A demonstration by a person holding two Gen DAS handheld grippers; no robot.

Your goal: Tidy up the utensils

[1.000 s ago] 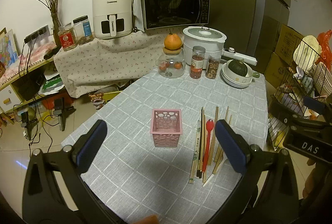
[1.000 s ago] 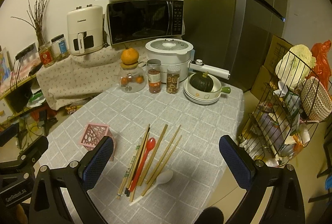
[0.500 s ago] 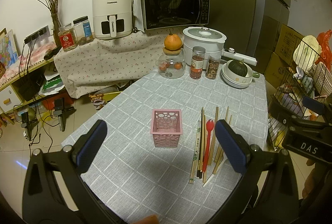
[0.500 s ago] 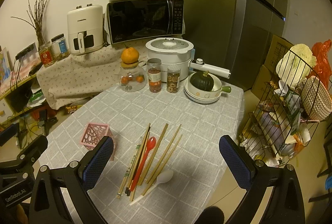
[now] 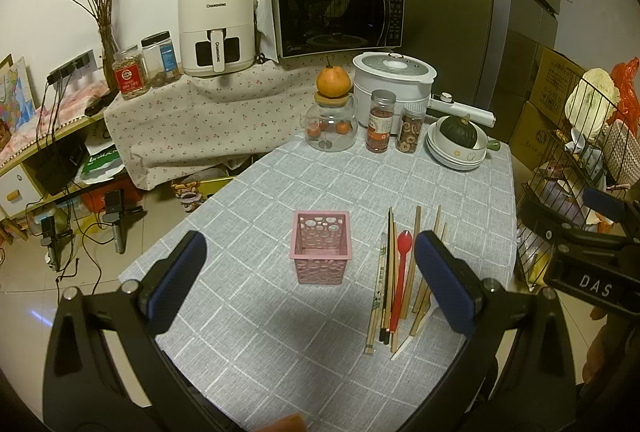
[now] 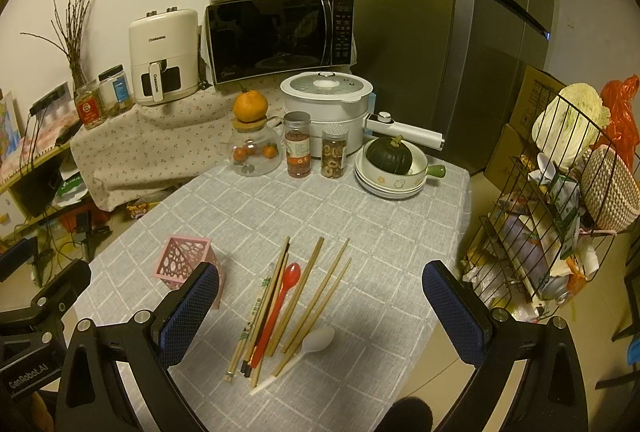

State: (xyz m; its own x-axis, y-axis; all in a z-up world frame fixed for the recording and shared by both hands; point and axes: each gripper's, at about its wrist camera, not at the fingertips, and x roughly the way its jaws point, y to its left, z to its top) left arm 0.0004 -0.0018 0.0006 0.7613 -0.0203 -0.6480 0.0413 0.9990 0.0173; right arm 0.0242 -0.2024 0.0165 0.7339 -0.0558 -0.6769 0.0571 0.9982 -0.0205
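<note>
Both claws, left gripper (image 5: 308,270) and right gripper (image 6: 320,306), are wide apart, holding nothing. Chopsticks (image 6: 312,296) lie right of the pink basket (image 5: 321,246).

white spoon (image 5: 400,350): mostly hidden by left claw finger (image 5: 444,282) | jar labels (image 6: 298,152): unreadable

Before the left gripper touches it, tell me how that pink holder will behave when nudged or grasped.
The pink holder looks like thin perforated plastic and stands empty, so it is probably very light and may slide on the checked tablecloth. It is taller than wide, so a high push could tip it. Its cut-out walls may flex under a squeeze from the open left gripper.
</note>
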